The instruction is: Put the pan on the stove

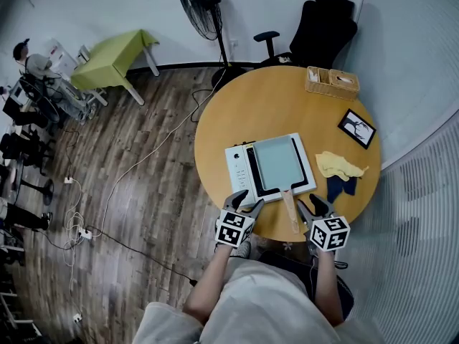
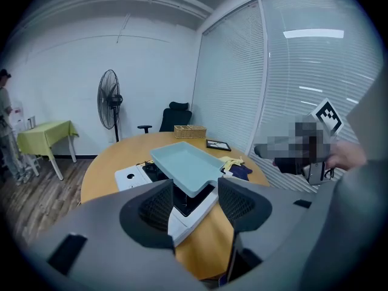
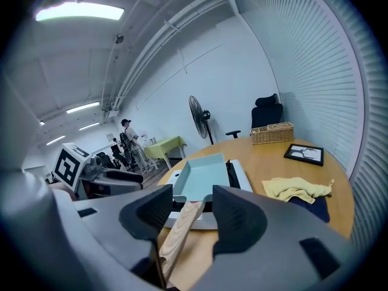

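Note:
A pale blue-green rectangular pan sits on the black top of a white induction stove on the round wooden table. Its wooden handle points toward the table's front edge. My left gripper is open just left of the handle, at the stove's near corner, holding nothing. My right gripper is open just right of the handle. In the left gripper view the pan shows beyond the open left gripper. The right gripper view has the handle running under the gap of the open right gripper, not clamped.
A yellow cloth and a dark blue cloth lie right of the stove. A framed picture and a wicker basket sit farther back. Behind the table stand an office chair and a fan. Cables cross the floor at left.

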Tool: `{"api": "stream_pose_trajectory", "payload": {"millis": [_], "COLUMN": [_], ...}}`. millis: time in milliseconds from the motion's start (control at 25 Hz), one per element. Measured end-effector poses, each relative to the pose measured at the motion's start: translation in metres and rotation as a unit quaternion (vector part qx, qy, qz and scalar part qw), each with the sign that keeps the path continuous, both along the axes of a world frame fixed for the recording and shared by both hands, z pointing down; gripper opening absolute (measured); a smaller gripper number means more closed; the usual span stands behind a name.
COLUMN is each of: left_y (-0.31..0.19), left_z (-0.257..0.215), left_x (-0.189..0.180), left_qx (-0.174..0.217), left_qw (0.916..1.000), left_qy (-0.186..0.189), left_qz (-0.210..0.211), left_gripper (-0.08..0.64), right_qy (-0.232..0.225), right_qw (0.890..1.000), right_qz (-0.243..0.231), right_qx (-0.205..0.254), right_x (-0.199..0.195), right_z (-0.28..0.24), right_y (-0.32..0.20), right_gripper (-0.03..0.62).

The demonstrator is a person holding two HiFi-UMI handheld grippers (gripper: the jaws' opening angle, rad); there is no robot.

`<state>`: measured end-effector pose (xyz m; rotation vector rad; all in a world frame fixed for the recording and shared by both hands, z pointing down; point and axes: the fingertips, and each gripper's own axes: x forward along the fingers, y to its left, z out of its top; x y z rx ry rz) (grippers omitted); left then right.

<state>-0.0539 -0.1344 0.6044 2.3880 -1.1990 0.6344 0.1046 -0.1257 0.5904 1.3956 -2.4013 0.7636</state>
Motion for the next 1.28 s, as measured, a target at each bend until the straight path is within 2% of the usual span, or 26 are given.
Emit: {"api": "stream_pose_trajectory", "payload": {"millis": [400,640,840,1040,1280], "left_y": [0.001,-0.001,-0.002,0.001,0.003], "left_z": [-0.001,-0.005,-0.008,-0.011,-0.014], "left_x": [0.000,-0.003,-0.005,-0.002,-0.001], "left_qx": [0.002,0.013,0.022,0.027,0.029], "left_qw": [1.0000,0.9998,0.9995,0.9992,0.9992], "left_qy": [0.010,0.015,0.019,0.030,0.028], "left_qz": [0.001,-0.008,-0.013,0.001,0.007], "left_gripper": [0.241,0.121,0.063,0.029,0.028], "right_qy": [-0.005,-0.004,0.008,0.004,0.001], "right_qw": [1.000,1.000,1.000,1.000,1.000], "right_qz": [-0.002,0.003,0.011,0.016,0.012], "right_qx": [0.002,0.001,0.002,0.003,-0.001], "right_x": [-0.004,-0.003,-0.001,0.000,-0.003], "right_z": [-0.001,0.001,0.003,0.003,0.004], "right_y": [0.003,0.004,0.002,0.002,0.004], "right_gripper": [0.174,0.129,0.080,0.031,0.023]}}
